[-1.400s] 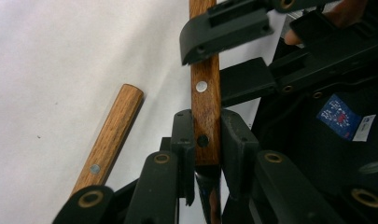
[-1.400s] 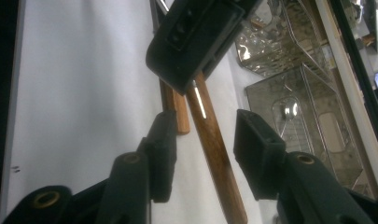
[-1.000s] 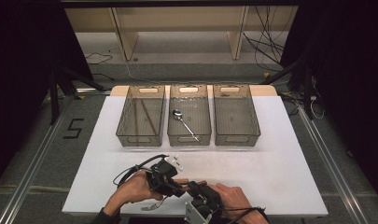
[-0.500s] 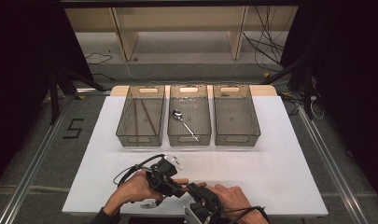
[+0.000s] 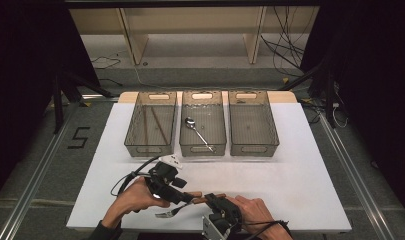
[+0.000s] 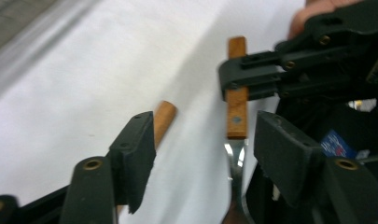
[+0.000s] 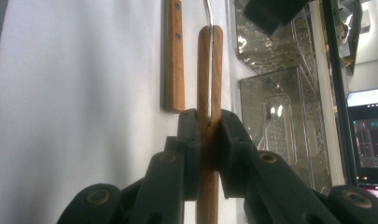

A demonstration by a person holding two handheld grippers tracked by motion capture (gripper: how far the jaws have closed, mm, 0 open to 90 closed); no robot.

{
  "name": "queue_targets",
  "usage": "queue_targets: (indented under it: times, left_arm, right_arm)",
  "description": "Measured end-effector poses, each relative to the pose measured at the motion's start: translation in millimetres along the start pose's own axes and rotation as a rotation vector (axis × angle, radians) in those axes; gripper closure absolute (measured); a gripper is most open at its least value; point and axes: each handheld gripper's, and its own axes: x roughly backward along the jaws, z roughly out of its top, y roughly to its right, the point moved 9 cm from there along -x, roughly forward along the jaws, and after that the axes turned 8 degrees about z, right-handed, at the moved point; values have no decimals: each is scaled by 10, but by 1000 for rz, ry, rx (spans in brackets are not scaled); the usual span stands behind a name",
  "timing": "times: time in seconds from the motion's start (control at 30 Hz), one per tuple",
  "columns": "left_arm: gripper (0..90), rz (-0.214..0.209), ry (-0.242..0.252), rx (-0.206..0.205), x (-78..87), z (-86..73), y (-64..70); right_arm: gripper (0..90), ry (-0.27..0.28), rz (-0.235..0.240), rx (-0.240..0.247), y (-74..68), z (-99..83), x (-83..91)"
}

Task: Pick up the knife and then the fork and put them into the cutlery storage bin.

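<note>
Beside the clamped fork (image 7: pixel 209 70) lies a second wooden handle (image 7: pixel 174 56), just apart.

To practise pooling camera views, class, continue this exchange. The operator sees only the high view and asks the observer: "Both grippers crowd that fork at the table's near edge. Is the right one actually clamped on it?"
Observer: Yes. The right gripper view shows the right gripper shut on the fork, gripping its wooden handle.
Operator: And the left gripper?
Observer: Open. In the left gripper view, the left gripper has its jaws standing apart on either side of the fork's metal neck.
Operator: Is anything lying beside the fork?
Observer: A second wooden handle with rivets lies alongside it, with a narrow gap between them.
</note>
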Motion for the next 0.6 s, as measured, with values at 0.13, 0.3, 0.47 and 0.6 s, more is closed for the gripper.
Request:
queue_targets:
  times: [0.13,0.3,0.47,0.6]
  left_arm:
    - [318,28,85,56,107,47,-167]
    - [294,109,199,115,227,80,-410]
    - [278,175,253,161,248,23,-618]
    - [254,195,266,151,226,-9,-654]
  right_arm:
    - [812,-4,-3,-9,18,-29,8]
    - [812,-1,-5,-26,71,-85,44]
    - [812,12,-1,-66,130,-126,97]
    - [812,18,15,-98,226,-185,162]
